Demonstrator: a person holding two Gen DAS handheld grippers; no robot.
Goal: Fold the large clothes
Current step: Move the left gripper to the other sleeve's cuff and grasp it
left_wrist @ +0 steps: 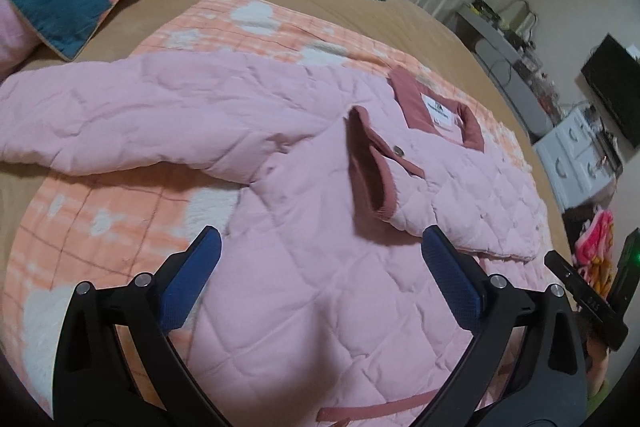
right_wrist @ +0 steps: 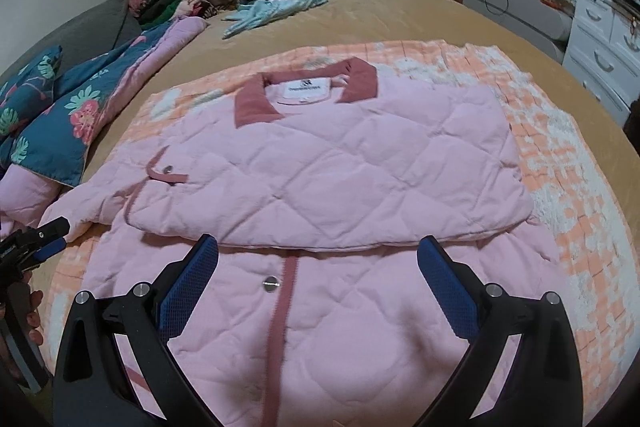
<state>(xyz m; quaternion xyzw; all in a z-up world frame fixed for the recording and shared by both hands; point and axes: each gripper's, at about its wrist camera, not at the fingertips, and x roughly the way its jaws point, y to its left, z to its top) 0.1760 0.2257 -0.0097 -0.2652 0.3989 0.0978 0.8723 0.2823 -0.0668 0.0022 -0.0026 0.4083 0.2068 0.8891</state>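
progress looks partial to us: the pink quilted jacket (right_wrist: 320, 163) lies on an orange-and-white checked blanket (right_wrist: 560, 155) spread over the tan bed (right_wrist: 400, 11), and we judge that one side has already been folded in, since a wide panel lies doubled across the chest with its lower edge running straight across the front just ahead of our right gripper (right_wrist: 318, 267). we see the other sleeve (left_wrist: 120, 107) stretched out flat to the side in the left wrist view, not yet brought in, so we reckon that sleeve and at least one fold along the length are left to do. our left gripper (left_wrist: 322, 259) hangs above the lower front with its blue pads spread wide and nothing between them; the right gripper is likewise spread wide and empty over the dark pink strip (right_wrist: 282, 307) that runs down the front opening. the jacket looks thick and puffy, stitched in diamonds, pale pink with a darker pink collar (right_wrist: 256, 105) and a white label (right_wrist: 306, 87) showing inside the neck. a sleeve cuff (left_wrist: 372, 163) trimmed in the darker pink lies turned up on the chest with a metal snap (left_wrist: 398, 149) beside it, and another snap (right_wrist: 270, 283) sits near the front strip. we expect the padding to spring back, so folds may need pressing flat.
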